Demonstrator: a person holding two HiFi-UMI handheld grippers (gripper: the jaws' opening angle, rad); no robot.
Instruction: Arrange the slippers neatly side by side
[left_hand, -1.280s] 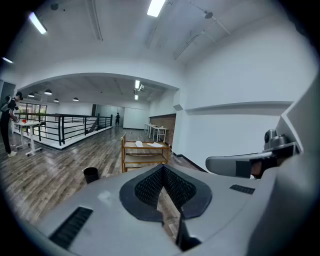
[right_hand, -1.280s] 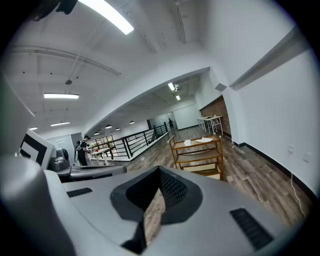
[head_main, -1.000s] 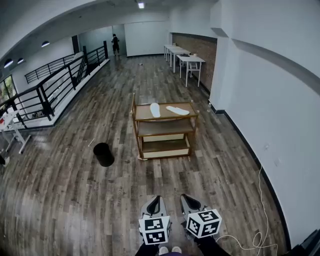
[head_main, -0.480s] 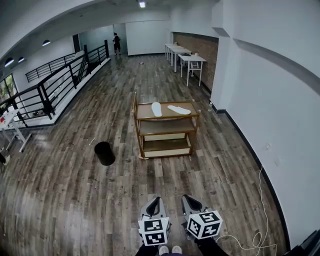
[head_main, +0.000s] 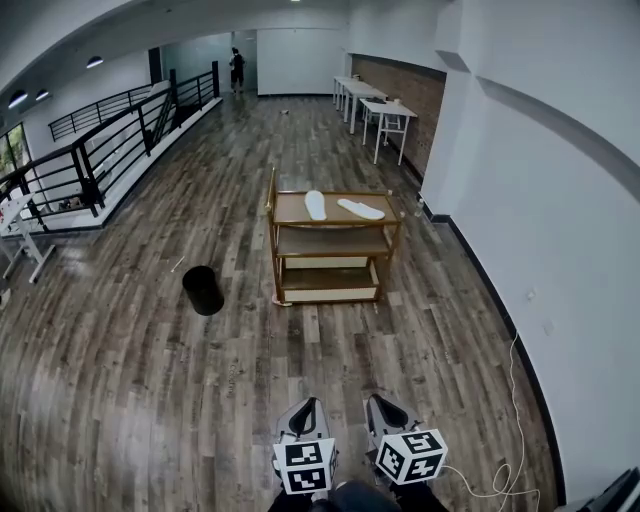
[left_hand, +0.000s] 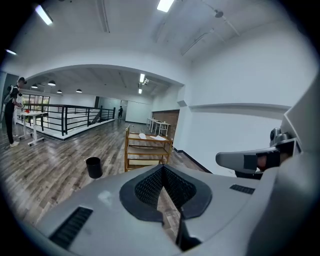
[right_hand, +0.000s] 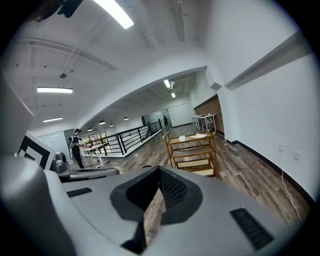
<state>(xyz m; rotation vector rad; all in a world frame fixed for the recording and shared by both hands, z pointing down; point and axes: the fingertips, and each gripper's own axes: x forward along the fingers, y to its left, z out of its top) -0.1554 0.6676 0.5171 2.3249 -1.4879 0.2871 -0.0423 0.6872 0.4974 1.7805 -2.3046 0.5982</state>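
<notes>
Step in hand: approach. Neither gripper is anywhere near the task items, so I judge the arranging itself not begun.

Task items: 2 white slippers on the top shelf of a 3-tier wooden shelf unit (head_main: 290, 212). It stands on the plank floor well ahead of me, near the white wall.
- The straight slipper (head_main: 316, 204) lies lengthwise, running away from me.
- The slanted slipper (head_main: 360, 209) lies just to its right, turned across the shelf.
- They are near each other but apart and not parallel, so the pair is not tidy yet.

Grippers: the left gripper (head_main: 308, 404) and right gripper (head_main: 379, 401) sit at the bottom edge of the head view. They are side by side and close together, with the marker cubes toward me.
- Both point forward at the shelf unit, tipped slightly down.
- In each gripper view the 2 dark pads meet at the tips. Only floor shows through the wedge behind them.
- Both are closed and carry nothing.

Next move, my estimate:
1. Close the distance to the shelf unit. The black bin (head_main: 203, 290) stands left of the straight line in, so it should not interfere.
2. Raise both grippers to top-shelf height and spread the jaws of 1.
3. Pinch the slanted slipper by an edge and swing it parallel to the straight one.

Both slippers look thin and flat, so the pinch likely needs to come in low along the shelf surface.
</notes>
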